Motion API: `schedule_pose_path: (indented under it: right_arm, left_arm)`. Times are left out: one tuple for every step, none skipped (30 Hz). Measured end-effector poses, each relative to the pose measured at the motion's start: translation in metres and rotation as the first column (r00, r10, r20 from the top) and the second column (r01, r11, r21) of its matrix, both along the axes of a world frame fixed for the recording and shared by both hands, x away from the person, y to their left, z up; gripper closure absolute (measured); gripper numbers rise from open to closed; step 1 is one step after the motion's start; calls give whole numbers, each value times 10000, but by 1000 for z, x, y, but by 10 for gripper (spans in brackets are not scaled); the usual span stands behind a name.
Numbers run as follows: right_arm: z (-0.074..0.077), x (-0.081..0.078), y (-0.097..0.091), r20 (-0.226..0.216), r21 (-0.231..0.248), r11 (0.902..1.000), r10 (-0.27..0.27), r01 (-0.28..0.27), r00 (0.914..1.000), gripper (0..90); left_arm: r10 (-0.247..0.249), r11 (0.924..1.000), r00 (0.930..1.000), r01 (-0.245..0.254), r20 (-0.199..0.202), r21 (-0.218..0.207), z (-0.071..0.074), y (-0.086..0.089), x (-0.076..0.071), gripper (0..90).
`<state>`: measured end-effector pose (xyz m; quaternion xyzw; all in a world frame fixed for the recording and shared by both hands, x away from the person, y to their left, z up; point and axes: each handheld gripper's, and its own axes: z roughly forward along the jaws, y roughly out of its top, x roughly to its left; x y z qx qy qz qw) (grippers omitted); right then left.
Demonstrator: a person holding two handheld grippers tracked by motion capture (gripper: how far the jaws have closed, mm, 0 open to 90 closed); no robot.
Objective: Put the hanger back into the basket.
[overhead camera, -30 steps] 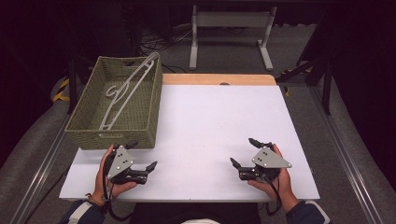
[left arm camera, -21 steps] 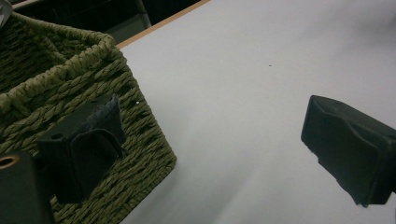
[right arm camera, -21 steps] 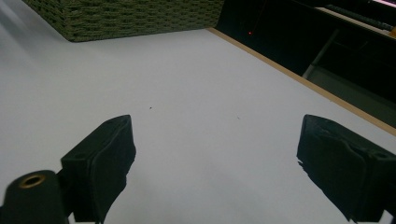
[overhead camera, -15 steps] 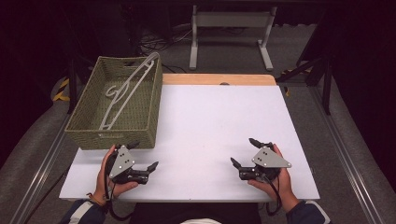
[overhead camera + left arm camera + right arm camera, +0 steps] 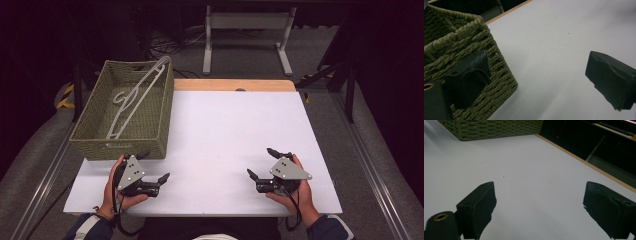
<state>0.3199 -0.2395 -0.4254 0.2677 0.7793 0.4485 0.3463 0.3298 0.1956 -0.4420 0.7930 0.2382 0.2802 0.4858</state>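
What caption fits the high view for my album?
Two open grippers, left gripper and right gripper, wait beside a basket holding a hanger.

Left gripper (image 5: 154, 166): lower left of the high view, hand-held, jaws wide apart. Right gripper (image 5: 261, 162): lower right, hand-held, jaws wide apart, pointing up-left.

High view overhead; tong views low; basket (image 5: 125, 112) shared.
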Motion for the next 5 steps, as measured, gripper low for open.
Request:
schedule_pose_path:
  right_arm:
    - [0, 0, -1, -12, -7, 10000, -12, 12, 10000, 114]
    - [-1, 1, -1, -12, 22, 10000, -53, 54, 10000, 113]
    - [-1, 1, -2, -35, 32, 10000, -71, 72, 10000, 113]
    - [-1, 1, -2, -81, 50, 10000, -80, 80, 9999, 112]
    - [-1, 1, -3, -95, 68, 9999, -90, 91, 9999, 112]
  left_arm:
    - [17, 10000, 10000, -17, -8, 90, 0, 0, 1, 66]
    - [33, 10000, 10000, -33, -23, 82, 0, 0, 1, 66]
    - [37, 10000, 10000, -37, -75, 23, -1, -1, 2, 66]
    - [66, 10000, 9999, -66, -124, 10, -1, -1, 2, 66]
    - [75, 10000, 9999, -75, -151, 23, -1, -2, 3, 66]
